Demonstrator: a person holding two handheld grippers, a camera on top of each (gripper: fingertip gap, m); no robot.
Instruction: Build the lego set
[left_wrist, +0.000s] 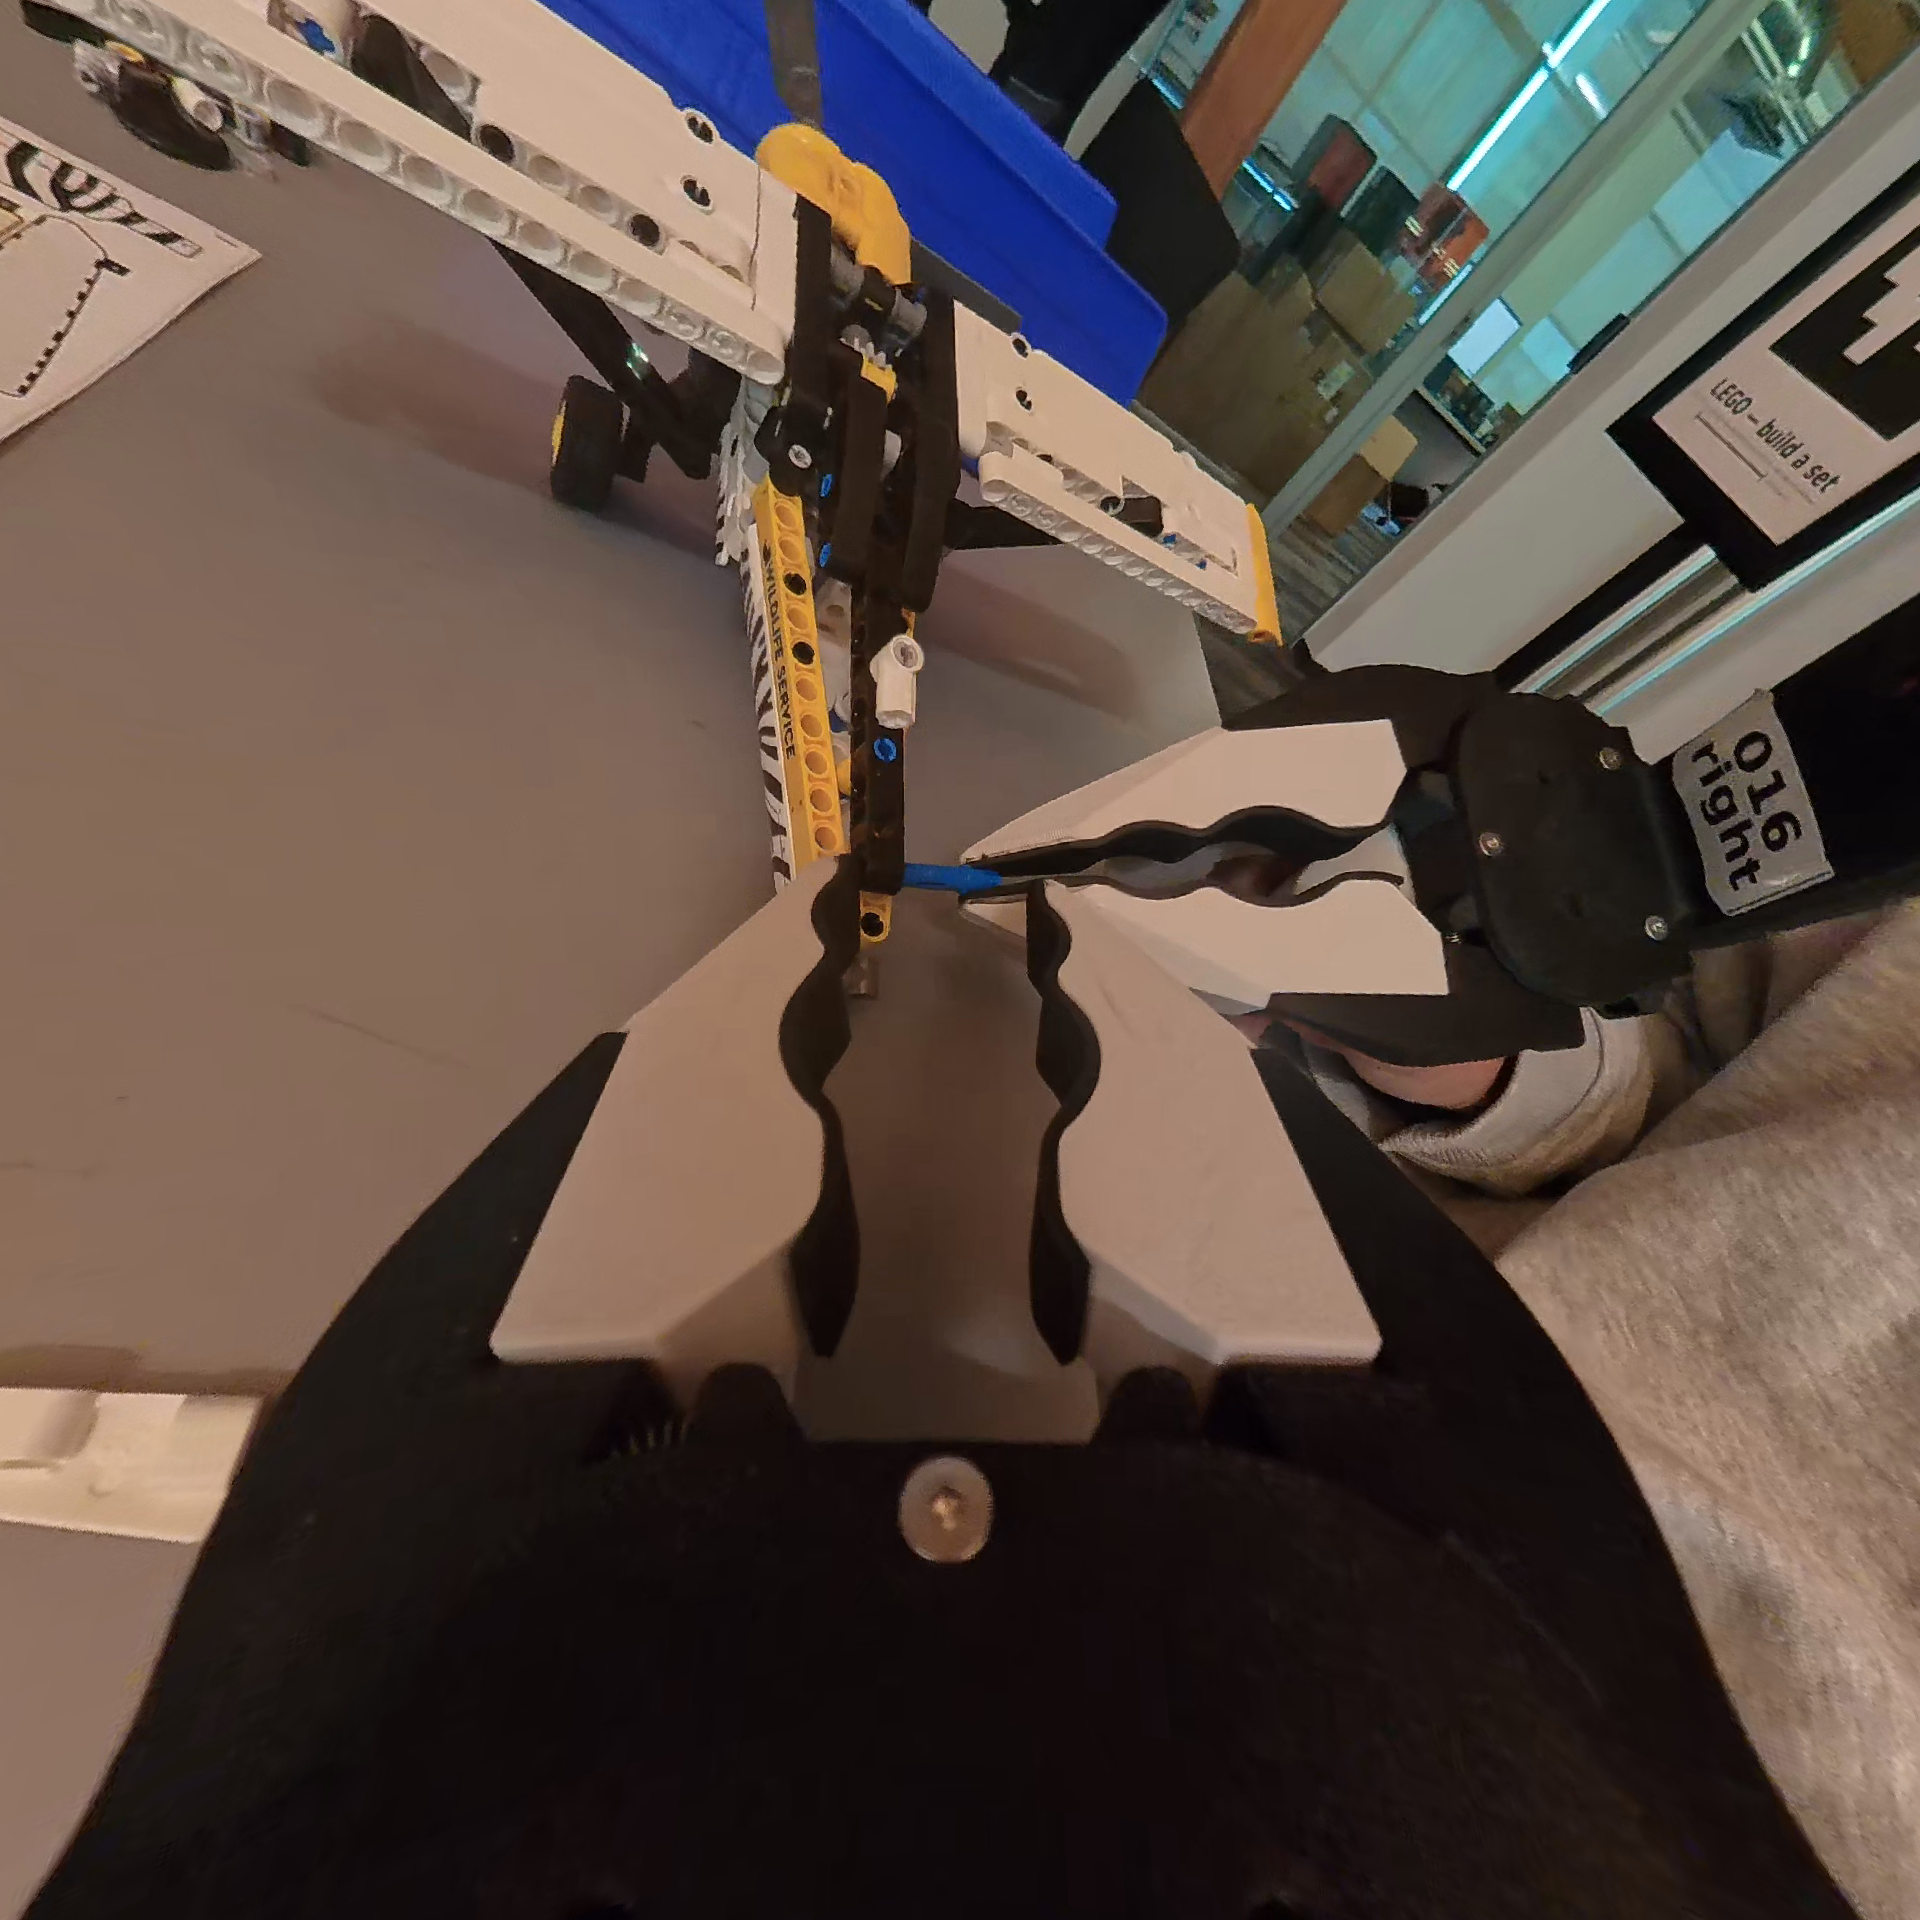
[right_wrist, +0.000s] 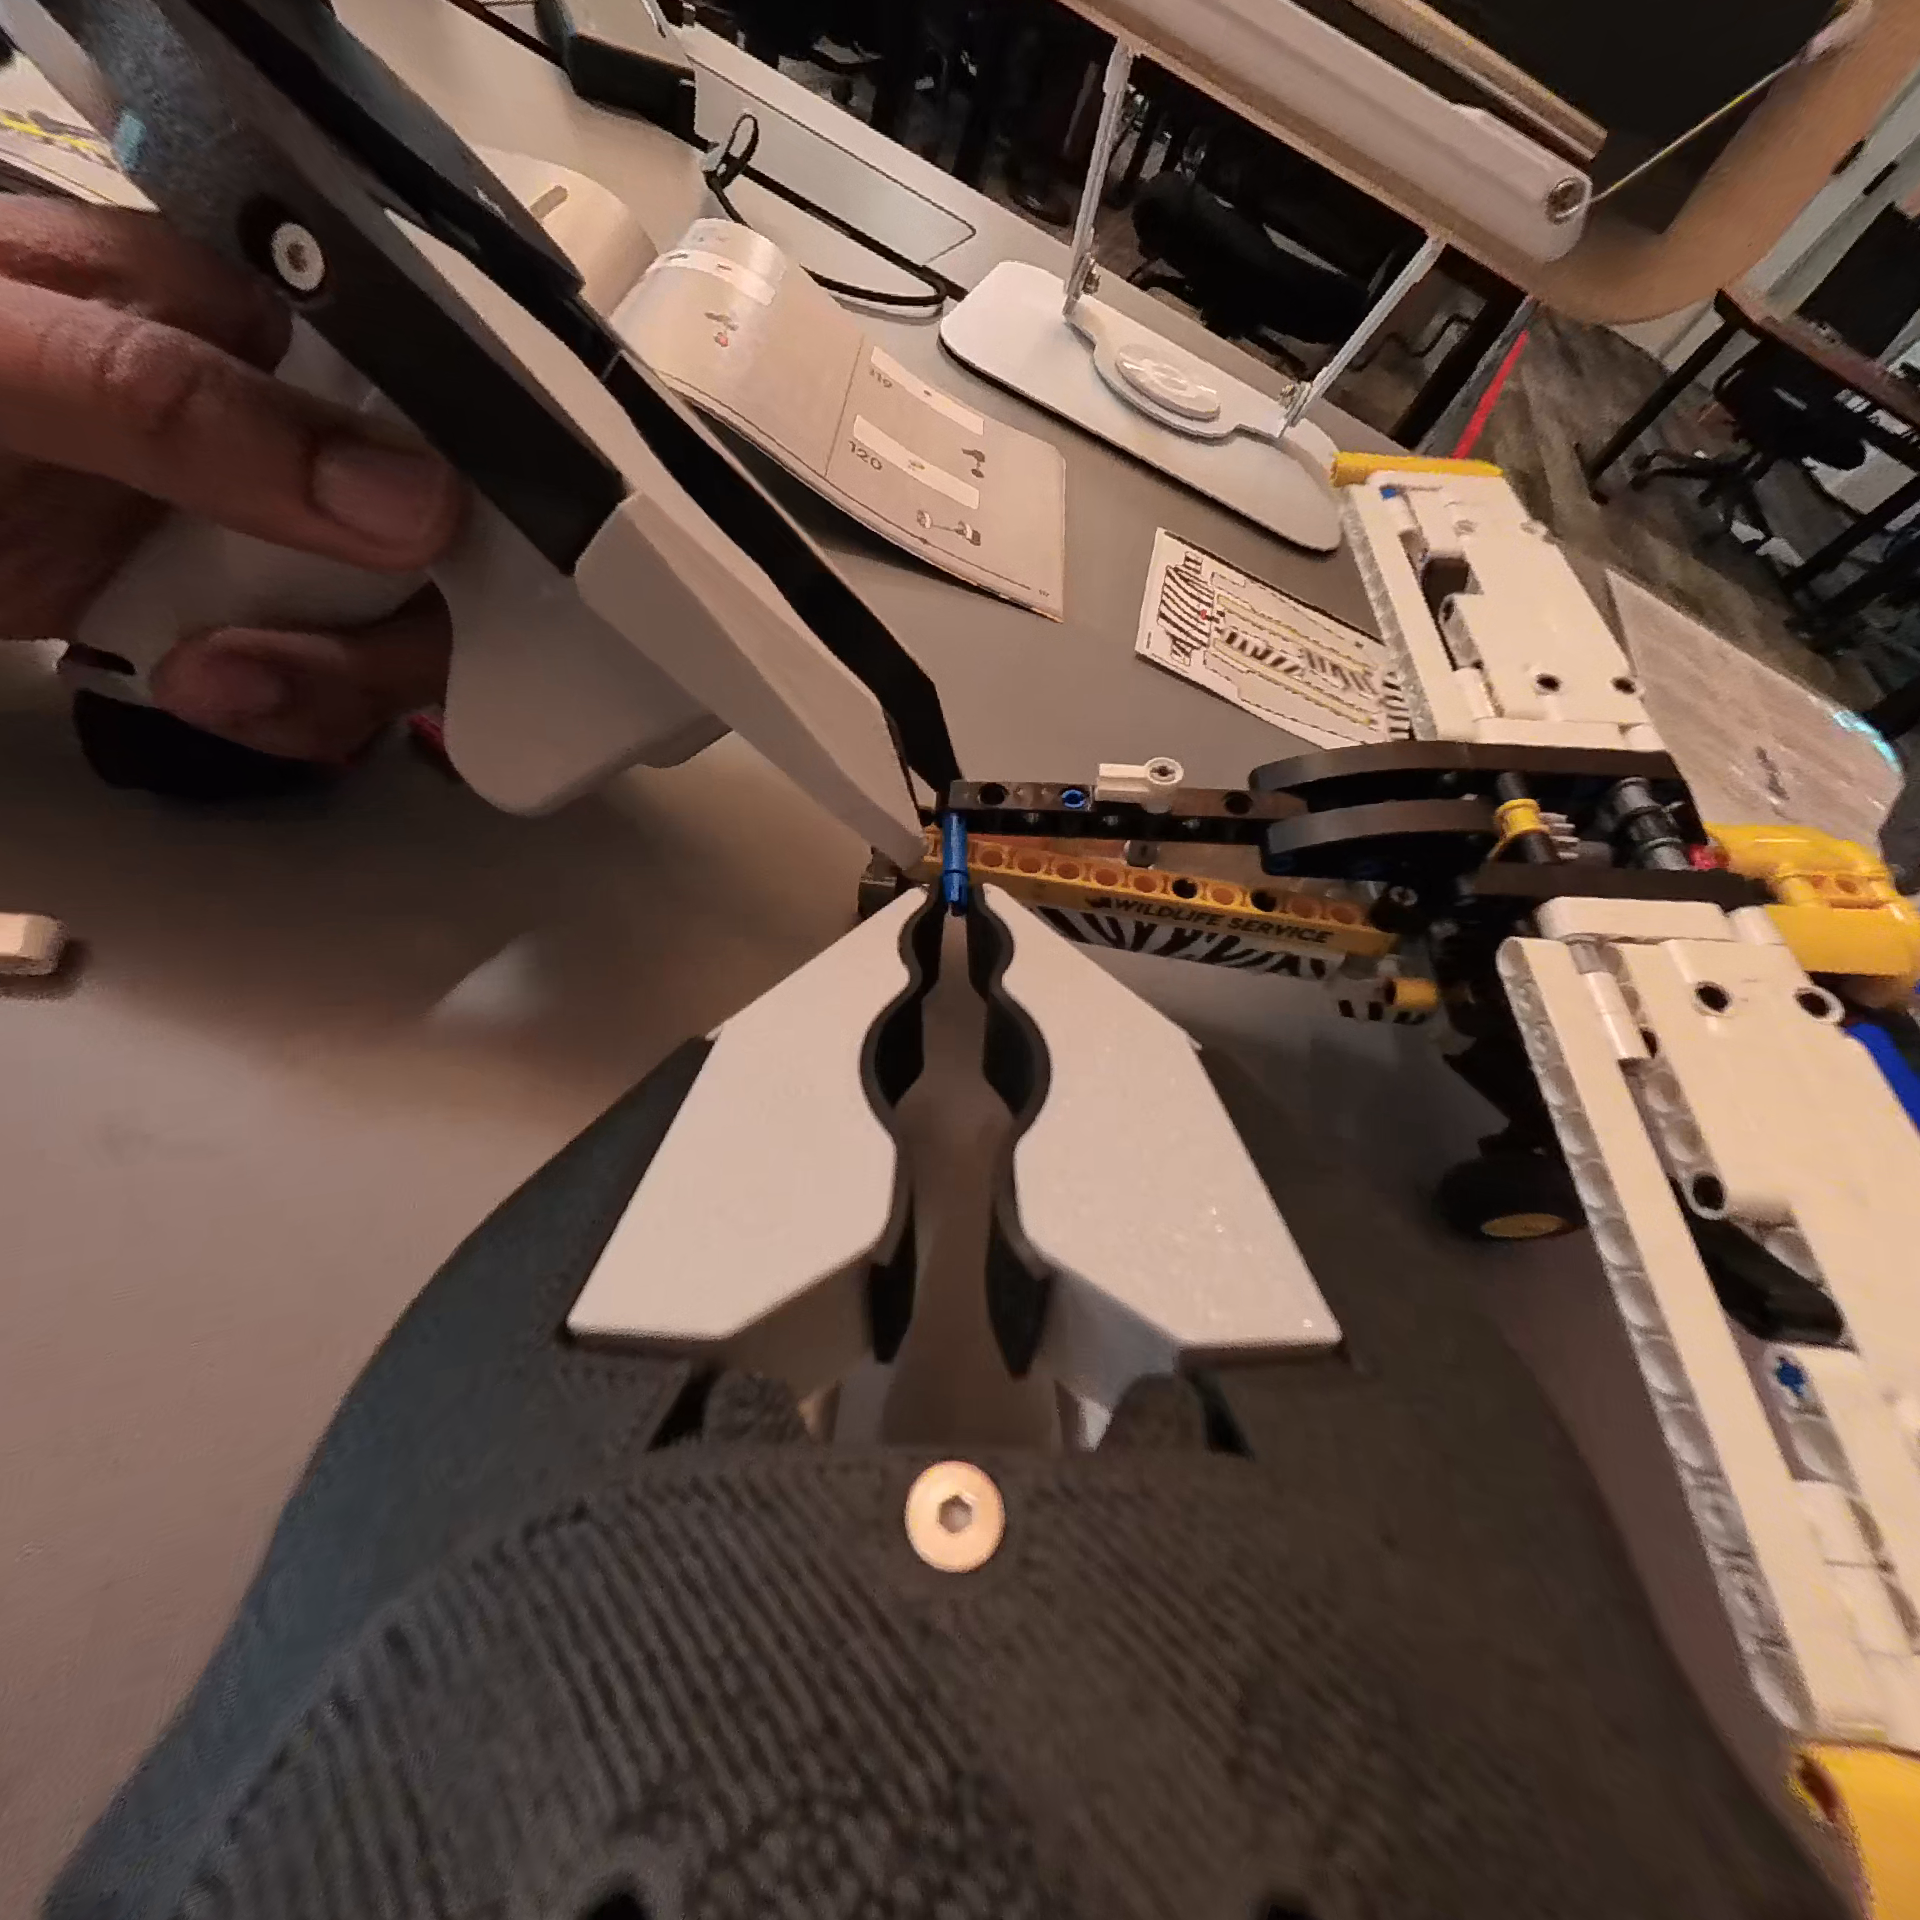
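Two grippers meet at the plane model's (left_wrist: 831, 582) tail: my right gripper (right_wrist: 951, 914) pinches the blue pin (right_wrist: 954, 868) lengthwise, seemingly entering the black beam (left_wrist: 881, 790) straight ahead, while my left gripper (left_wrist: 928, 904), half-open, brackets the beam.

1 lego plane (left_wrist: 831, 499), 1 blue pin (right_wrist: 954, 862), 2 grippers, 1 instruction booklet (right_wrist: 883, 447), 1 sticker sheet (right_wrist: 1247, 644)

We find bare tabletop (left_wrist: 312, 831) left of the plane's tail boom (left_wrist: 878, 727). On its right, the right tool (left_wrist: 971, 883) blocks passage; ahead, the white wing (left_wrist: 540, 156) spans across.
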